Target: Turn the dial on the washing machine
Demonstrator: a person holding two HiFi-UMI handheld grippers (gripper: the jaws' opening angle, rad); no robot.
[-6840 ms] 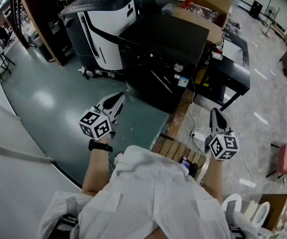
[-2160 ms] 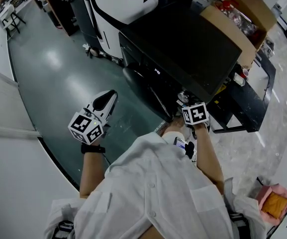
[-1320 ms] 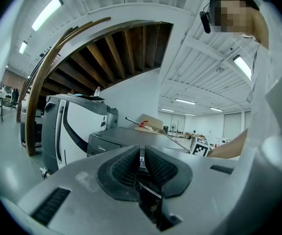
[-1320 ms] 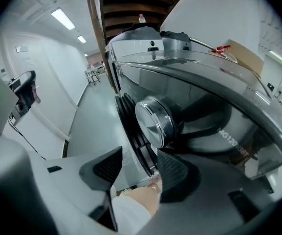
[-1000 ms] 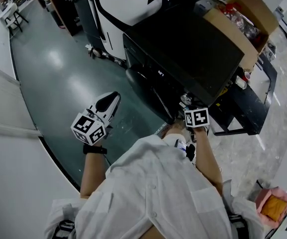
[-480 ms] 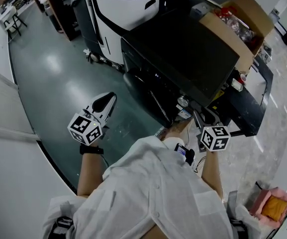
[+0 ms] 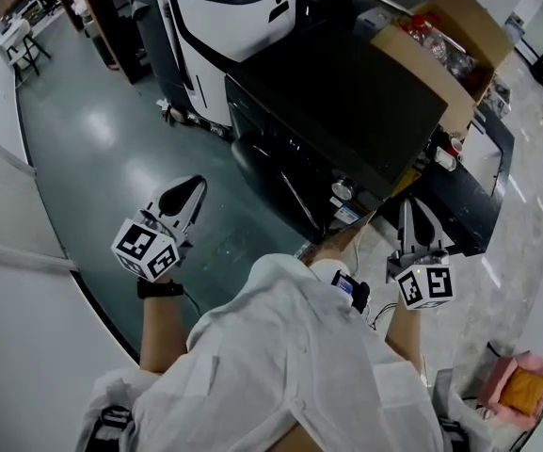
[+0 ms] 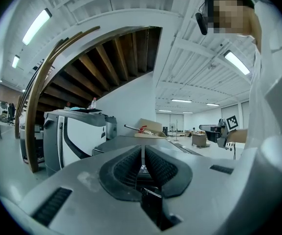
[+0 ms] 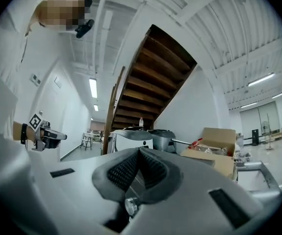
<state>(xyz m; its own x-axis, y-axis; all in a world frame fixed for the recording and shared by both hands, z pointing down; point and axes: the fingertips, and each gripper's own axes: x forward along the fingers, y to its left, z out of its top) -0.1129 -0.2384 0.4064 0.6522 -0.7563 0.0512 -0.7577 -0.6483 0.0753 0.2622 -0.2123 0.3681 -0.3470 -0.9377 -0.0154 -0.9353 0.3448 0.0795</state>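
Plainly the right claw (image 7: 407, 207) is the nearer one to the dial (image 7: 343, 189), a small silver round thing on the front panel of the black washing machine (image 7: 346, 83), near its right corner. The right claw hangs off that corner, apart from the dial, which lies up and to its left in the head view. Its tips point past the machine's side, not at the panel. Its own view shows the jaws pressed together with nothing between them. The left claw (image 7: 191, 188) is likewise clenched and empty, well apart over the green floor (image 7: 111, 149). By my judgement the right claw must swing left, face the panel and spread its jaws around the dial
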